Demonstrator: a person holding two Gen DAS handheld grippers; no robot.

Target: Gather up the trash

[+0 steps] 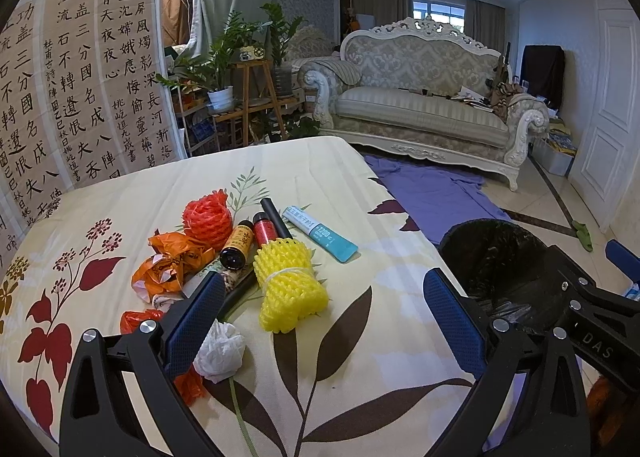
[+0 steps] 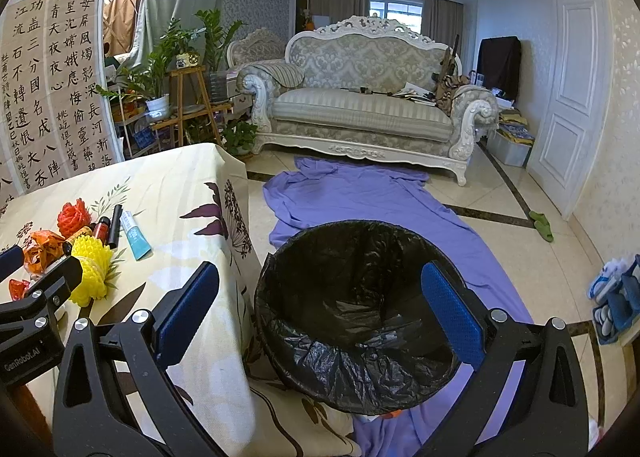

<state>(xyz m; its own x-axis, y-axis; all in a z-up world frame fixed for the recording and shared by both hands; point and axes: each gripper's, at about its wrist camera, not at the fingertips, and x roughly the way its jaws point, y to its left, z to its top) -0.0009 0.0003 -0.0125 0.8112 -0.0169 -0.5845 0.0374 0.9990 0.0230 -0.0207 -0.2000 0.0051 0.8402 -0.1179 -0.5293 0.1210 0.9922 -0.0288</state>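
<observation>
Tissue (image 1: 221, 351) visible only from left wrist view.

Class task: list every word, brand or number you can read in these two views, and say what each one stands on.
"1200": on the teal tube.
"DAS": on the right gripper's black arm, seen in the left view.
"GenRobot.AI": on the left gripper's black body, seen in the right view.
"功盖三分國 名成八陣圖 江流石不轉": brush calligraphy on the screen; its smaller columns are too small.
Bottle labels: too blurred.

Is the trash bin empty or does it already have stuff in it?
Empty, as far as shows: the right wrist view looks down into the bin and only crumpled black liner is visible. The trash, such as the yellow net, lies on the table.
</observation>
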